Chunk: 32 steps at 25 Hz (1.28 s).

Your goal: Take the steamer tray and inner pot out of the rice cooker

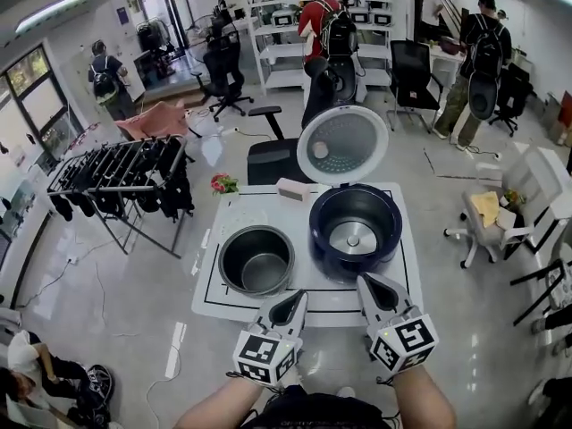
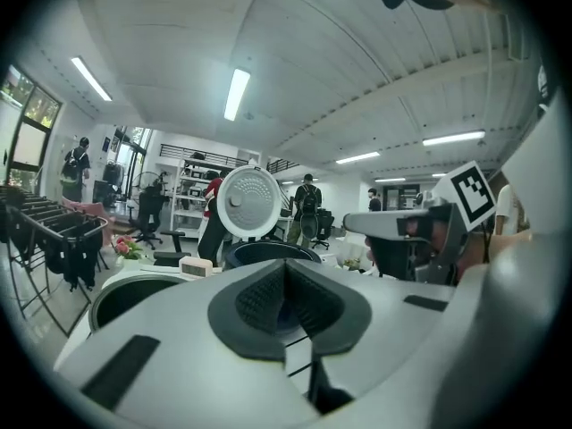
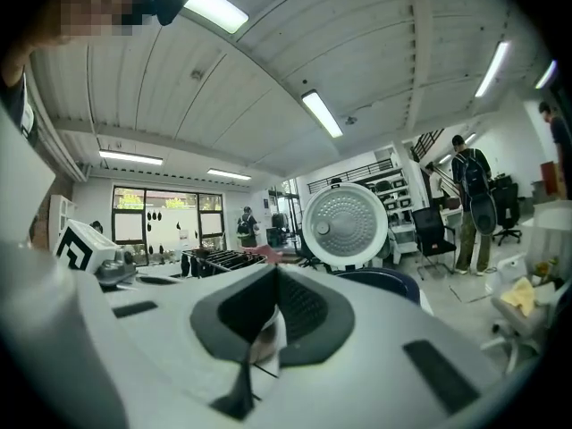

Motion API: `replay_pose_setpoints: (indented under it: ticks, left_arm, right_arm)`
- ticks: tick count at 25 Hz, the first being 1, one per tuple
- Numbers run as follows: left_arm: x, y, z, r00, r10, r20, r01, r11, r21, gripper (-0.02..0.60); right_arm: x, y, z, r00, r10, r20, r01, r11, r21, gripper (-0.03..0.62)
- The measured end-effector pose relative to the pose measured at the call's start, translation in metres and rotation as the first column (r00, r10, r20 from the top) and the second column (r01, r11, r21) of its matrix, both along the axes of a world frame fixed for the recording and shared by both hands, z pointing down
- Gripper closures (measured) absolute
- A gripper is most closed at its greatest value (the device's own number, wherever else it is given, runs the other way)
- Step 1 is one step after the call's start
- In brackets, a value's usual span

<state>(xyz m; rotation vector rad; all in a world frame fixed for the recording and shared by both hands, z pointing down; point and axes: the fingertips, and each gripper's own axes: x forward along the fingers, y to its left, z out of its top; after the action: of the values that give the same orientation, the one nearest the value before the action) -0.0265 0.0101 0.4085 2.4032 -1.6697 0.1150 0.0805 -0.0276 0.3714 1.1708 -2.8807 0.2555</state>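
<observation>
Grey floor (image 1: 116,302), drying rack (image 1: 116,168) at left, office chairs (image 1: 225,71) & white shelves (image 1: 277,56) at back.

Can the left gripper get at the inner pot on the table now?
Probably yes: the inner pot stands just ahead of the left gripper with nothing between them, though the gripper's jaws are shut.

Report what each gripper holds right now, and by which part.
Nothing is held. The left gripper and right gripper are both shut and empty, near the front edge of the table; the inner pot stands free on it.
</observation>
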Motion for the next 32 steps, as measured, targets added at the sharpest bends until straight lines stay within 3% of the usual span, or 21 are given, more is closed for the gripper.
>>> replay_pose_setpoints:
  ticks: [16,32]
  left_arm:
    - [0.019,0.072,0.011,0.975,-0.222,-0.008,0.222,0.975,-0.008,0.578]
    - [0.029,0.073,0.002,0.971,-0.238,0.000,0.238,0.971,0.016,0.578]
  right_arm:
    - [0.016,0.050,0.013,0.984,-0.176,-0.002,0.176,0.984,-0.014,0.592]
    - [0.030,0.055,0.015,0.984,-0.178,0.010,0.178,0.984,-0.017,0.592]
